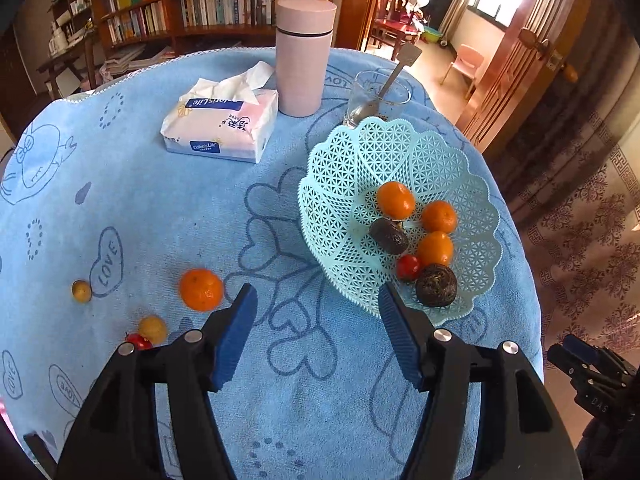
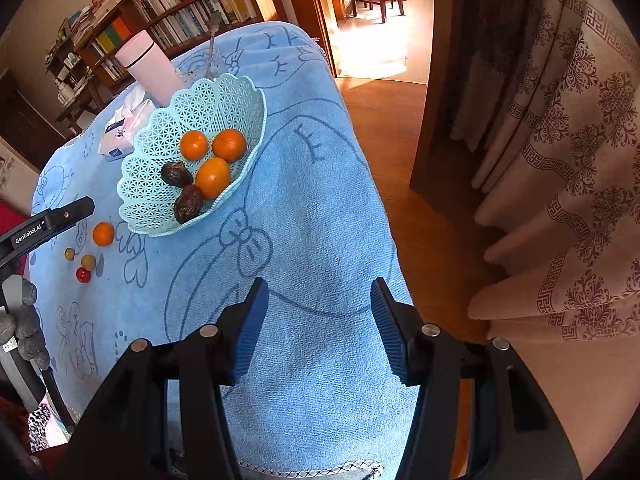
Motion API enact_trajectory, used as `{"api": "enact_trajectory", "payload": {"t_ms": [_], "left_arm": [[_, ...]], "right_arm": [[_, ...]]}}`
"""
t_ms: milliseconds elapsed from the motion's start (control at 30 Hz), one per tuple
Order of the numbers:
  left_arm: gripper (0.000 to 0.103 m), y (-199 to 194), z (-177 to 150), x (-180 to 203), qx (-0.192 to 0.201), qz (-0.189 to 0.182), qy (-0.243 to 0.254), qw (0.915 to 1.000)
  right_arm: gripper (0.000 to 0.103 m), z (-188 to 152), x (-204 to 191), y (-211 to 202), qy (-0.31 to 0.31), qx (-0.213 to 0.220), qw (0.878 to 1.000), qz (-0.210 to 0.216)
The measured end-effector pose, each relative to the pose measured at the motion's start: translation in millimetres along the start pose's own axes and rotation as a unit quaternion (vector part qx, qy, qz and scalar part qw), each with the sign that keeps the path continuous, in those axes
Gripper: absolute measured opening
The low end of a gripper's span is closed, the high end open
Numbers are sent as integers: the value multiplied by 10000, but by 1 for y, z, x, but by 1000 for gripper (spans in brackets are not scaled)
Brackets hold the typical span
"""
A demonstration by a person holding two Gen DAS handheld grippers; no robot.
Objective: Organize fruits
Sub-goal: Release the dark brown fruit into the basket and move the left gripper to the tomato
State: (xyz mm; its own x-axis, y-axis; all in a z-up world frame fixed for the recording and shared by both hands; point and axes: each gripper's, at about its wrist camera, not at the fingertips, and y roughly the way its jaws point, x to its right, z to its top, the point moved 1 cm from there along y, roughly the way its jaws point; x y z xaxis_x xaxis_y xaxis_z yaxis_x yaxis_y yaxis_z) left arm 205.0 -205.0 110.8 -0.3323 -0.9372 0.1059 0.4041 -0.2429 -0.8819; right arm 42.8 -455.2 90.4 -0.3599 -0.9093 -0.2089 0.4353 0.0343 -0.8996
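A light blue lattice basket [image 1: 344, 184] [image 2: 200, 108] sits on the blue towel and holds three oranges, two dark fruits and a red cherry tomato [image 1: 407, 267]. Loose on the towel lie one orange [image 1: 201, 289] [image 2: 103, 234], two small yellow fruits [image 1: 81, 291] [image 1: 153, 329] and a red cherry tomato [image 1: 138, 341] [image 2: 83, 275]. My left gripper [image 1: 318, 300] is open and empty, above the towel between the loose orange and the basket. My right gripper [image 2: 318, 294] is open and empty over the towel's near right part, away from the basket.
A pink flask [image 1: 305, 56], a tissue pack [image 1: 220, 126] and a glass with a spoon [image 1: 376, 98] stand behind the basket. The table edge drops to the wooden floor on the right [image 2: 400, 128]. A curtain [image 2: 560, 160] hangs at right.
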Motion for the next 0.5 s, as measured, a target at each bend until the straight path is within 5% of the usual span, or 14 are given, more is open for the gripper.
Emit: {"api": "enact_trajectory", "payload": {"t_ms": [500], "left_arm": [[63,-27,-56,-104,-185,598,-1065,9923]], "right_arm": [[55,0,-71,18,-683,-180,9967,397]]}}
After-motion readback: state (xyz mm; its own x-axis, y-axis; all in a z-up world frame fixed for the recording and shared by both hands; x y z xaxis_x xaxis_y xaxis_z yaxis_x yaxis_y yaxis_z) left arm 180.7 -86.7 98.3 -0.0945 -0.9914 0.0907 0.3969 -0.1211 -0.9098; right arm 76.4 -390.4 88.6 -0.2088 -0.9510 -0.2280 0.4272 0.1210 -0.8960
